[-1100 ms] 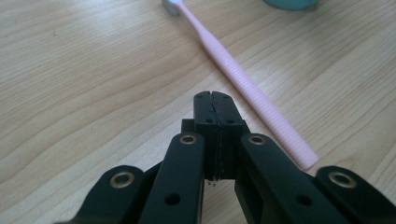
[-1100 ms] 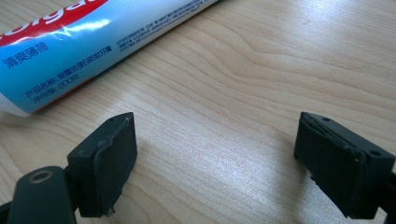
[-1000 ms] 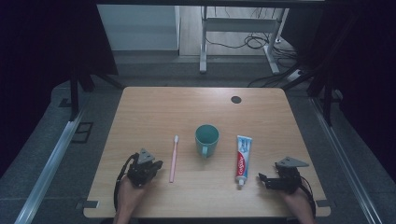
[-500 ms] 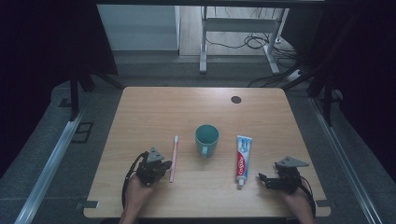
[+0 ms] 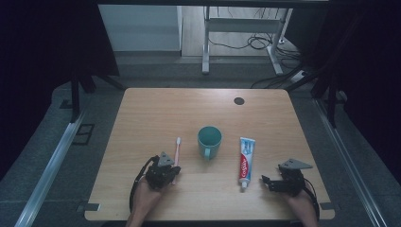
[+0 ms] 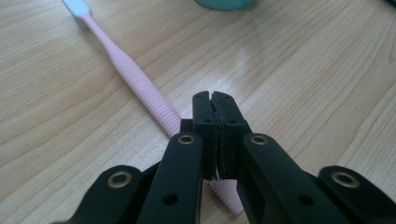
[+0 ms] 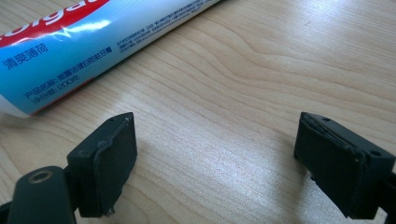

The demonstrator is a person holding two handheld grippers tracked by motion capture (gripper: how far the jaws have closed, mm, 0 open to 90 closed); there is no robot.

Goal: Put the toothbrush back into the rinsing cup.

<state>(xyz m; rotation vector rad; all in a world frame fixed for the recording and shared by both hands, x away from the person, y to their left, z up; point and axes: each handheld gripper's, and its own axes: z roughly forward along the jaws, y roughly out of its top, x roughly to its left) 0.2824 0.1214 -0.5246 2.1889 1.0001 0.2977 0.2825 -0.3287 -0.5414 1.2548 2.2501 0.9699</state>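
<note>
A: Mug (image 5: 209,141) first. What sits in it?

B: From the high view its inside looks bare teal, upright near the middle of the table (image 5: 151,113), handle turned toward the person. Only its base edge (image 6: 224,3) appears at the top of the left gripper view.

A: Toothbrush?

B: Pink toothbrush (image 5: 177,153) lies flat on the wood just left of the mug, apart from it, bristle end pointing away from the person. In the left gripper view its ribbed handle (image 6: 140,88) runs under the jaws.

A: So the left gripper (image 5: 166,171) has it?

B: Not that I can tell. The jaws are pressed together, pad to pad (image 6: 215,122), with nothing between them, and the handle passes beneath. Whether the tips touch the handle I cannot tell.

A: And the right gripper (image 5: 265,181)?

B: Spread wide, pads far apart (image 7: 215,158), hovering low over bare wood. The toothpaste tube (image 5: 245,157) lies right of the mug, cap toward the person, and its blue and white body (image 7: 88,42) is near the jaws but outside the gap.
</note>
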